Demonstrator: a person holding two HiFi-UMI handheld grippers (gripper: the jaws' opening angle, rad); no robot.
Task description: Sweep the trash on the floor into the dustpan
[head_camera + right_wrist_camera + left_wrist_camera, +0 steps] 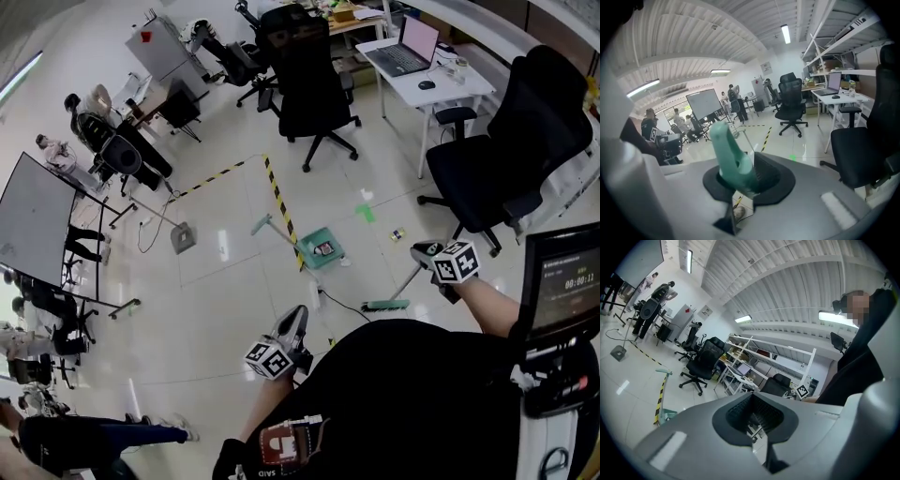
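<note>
A green dustpan [322, 248] stands on the pale floor beside the striped tape, its long handle [267, 225] leaning up-left; in the left gripper view the dustpan [665, 415] shows low at the left. My right gripper [427, 251] [745, 176] is shut on the teal broom handle [732, 154]. The broom head [385, 305] rests on the floor near my feet. Small trash bits [397, 234] and a green scrap [366, 213] lie right of the dustpan. My left gripper [297, 317] [754, 417] hangs low by my body, its jaws together with nothing held.
Black office chairs [309, 89] [506, 159] and a white desk with a laptop [412, 56] stand beyond. Yellow-black tape [281, 211] crosses the floor and a cable [342, 302] lies by my feet. A grey dustpan [182, 237] and people [103, 141] are at left; a screen [562, 281] at right.
</note>
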